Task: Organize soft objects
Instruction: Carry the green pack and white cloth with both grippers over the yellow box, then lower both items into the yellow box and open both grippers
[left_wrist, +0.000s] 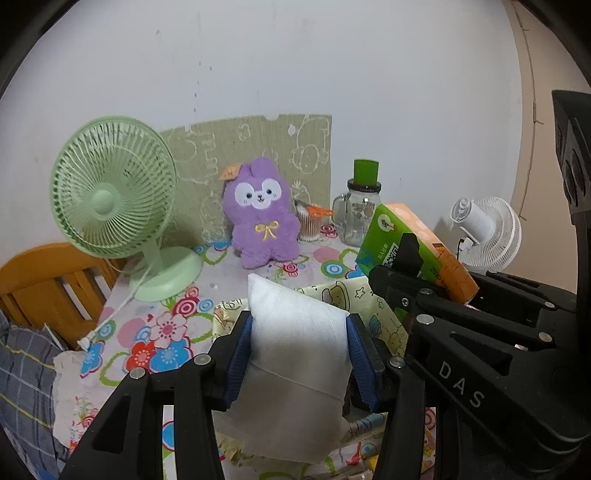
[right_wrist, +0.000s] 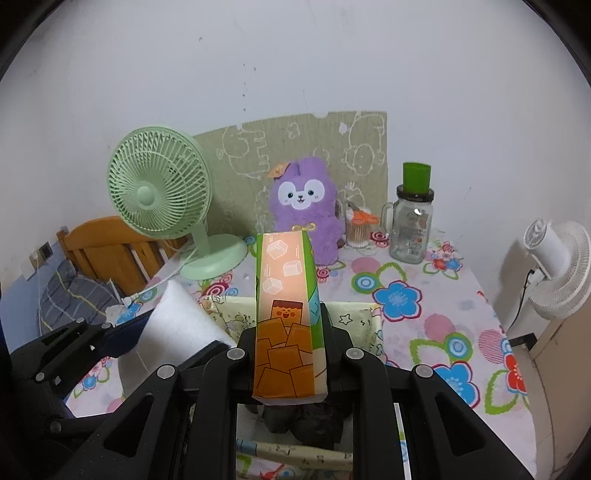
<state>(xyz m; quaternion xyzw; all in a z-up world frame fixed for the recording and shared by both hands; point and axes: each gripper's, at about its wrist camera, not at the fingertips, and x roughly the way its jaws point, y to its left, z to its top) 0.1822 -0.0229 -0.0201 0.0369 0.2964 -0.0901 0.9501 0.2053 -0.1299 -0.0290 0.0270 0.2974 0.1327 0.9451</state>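
My left gripper (left_wrist: 299, 343) is shut on a white soft tissue pack (left_wrist: 295, 369) and holds it above a pale yellow cartoon-print fabric basket (left_wrist: 384, 314). My right gripper (right_wrist: 286, 332) is shut on an orange and green tissue pack (right_wrist: 284, 314), also held above the basket (right_wrist: 354, 314). The right gripper and its orange pack (left_wrist: 417, 243) show at the right of the left wrist view. The white pack (right_wrist: 177, 325) shows at the left of the right wrist view. A purple plush bunny (left_wrist: 260, 214) sits at the back of the table against the wall.
A green desk fan (left_wrist: 114, 199) stands at back left, a glass mug jar with green cup (left_wrist: 360, 206) and a cotton-swab cup with orange scissors (left_wrist: 310, 219) at back right. A white fan (right_wrist: 557, 266) is off the table's right edge. A wooden chair (left_wrist: 48, 280) is left.
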